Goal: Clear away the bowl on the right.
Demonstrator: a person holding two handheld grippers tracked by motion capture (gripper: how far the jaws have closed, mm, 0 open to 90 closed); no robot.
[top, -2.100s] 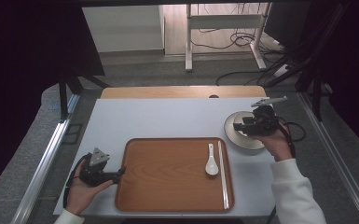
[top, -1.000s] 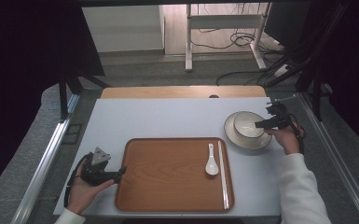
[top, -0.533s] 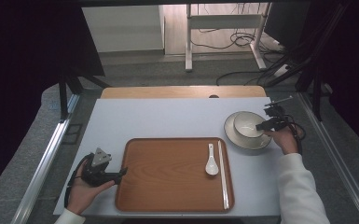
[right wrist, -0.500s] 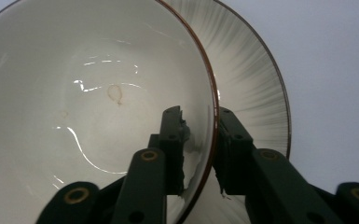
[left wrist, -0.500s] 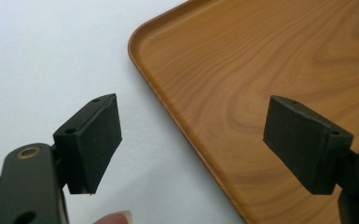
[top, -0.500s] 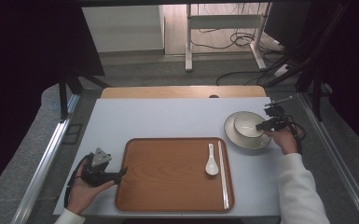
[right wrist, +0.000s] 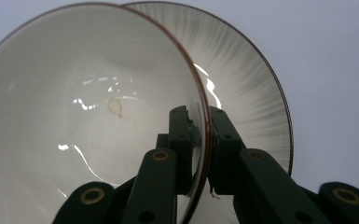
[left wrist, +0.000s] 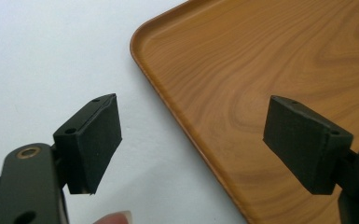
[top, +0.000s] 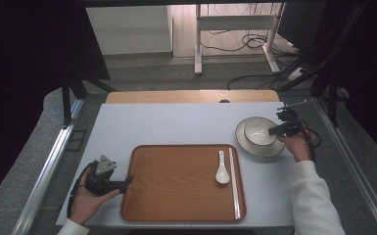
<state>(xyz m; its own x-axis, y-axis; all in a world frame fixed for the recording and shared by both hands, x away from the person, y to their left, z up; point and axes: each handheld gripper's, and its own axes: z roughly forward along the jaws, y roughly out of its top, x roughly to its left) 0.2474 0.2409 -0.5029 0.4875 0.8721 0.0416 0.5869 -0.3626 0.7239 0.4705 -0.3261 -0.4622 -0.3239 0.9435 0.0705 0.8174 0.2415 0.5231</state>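
Bowl (right wrist: pixel 88 107) rim in R gripper (right wrist: pixel 199 140)

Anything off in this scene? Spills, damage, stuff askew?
Nothing spilled or broken. Spoon and chopsticks lie neatly on the tray. The bowl sits in the plate; only a small brownish mark inside it stands out. The right gripper pinches its rim.

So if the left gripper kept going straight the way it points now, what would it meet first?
Probably the wooden tray. The left gripper is open, one jaw over the white table, the other over the tray's edge. Its height above the rim is unclear, so it might pass over it.
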